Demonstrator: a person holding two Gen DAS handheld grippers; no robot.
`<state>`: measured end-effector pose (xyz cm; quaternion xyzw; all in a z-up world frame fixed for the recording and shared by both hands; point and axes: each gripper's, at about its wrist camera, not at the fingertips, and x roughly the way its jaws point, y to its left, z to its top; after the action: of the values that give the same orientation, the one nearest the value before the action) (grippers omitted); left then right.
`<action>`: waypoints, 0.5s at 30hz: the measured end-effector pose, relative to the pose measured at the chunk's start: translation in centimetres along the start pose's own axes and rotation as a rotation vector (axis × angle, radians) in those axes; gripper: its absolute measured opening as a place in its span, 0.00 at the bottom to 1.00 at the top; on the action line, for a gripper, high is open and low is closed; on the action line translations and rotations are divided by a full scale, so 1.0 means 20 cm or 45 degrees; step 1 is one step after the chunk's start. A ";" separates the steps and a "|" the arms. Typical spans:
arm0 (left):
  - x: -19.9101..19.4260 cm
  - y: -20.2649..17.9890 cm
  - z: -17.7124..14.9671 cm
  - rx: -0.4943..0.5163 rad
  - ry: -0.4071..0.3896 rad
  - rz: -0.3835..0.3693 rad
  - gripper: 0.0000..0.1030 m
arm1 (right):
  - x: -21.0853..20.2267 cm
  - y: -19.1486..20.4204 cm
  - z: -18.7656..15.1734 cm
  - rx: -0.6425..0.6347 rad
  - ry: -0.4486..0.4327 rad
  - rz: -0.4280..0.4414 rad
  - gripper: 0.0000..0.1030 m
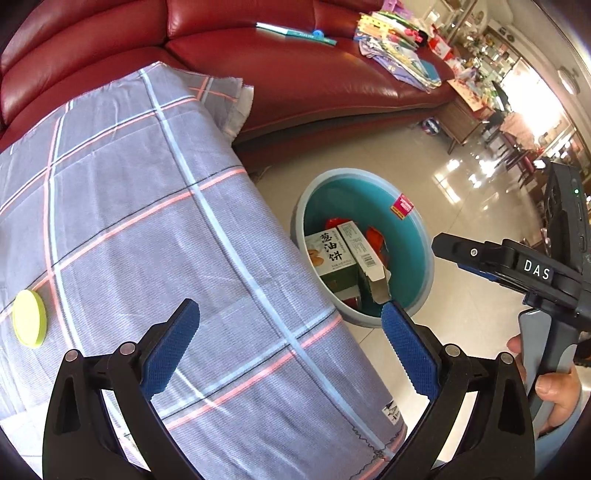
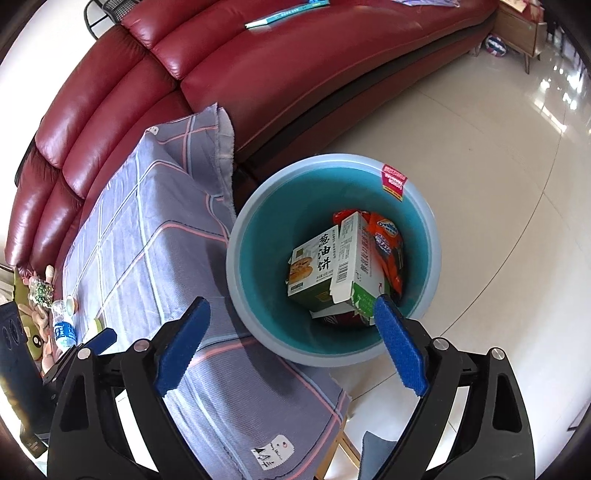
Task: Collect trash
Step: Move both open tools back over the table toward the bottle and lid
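Observation:
A teal bin stands on the floor beside the cloth-covered table; it also shows in the left wrist view. Inside lie a green and white food box and red snack wrappers. My right gripper is open and empty above the bin's near rim. My left gripper is open and empty above the table's right edge. A yellow-green lid lies on the cloth at the left. A small water bottle and a cap sit at the table's far left.
A red leather sofa runs behind the table, with a book and piled clothes on it. The right gripper's body and the hand holding it are at the right. Glossy tile floor surrounds the bin.

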<state>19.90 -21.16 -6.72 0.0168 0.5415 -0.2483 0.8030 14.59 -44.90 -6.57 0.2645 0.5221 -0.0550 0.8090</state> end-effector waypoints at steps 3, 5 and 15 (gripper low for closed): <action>-0.07 0.08 -0.04 -0.043 -0.012 0.014 0.96 | 0.00 0.11 -0.03 -0.042 0.010 0.005 0.83; -0.11 0.15 -0.08 -0.080 -0.025 0.019 0.96 | 0.00 0.19 -0.06 -0.075 0.016 0.010 0.83; -0.34 0.56 -0.30 -0.260 -0.091 0.110 0.96 | 0.06 0.68 -0.20 -0.294 0.082 0.026 0.83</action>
<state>17.36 -6.99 -5.93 -0.0505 0.5337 -0.1575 0.8293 16.85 -31.12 -3.89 0.1766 0.5479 0.0222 0.8174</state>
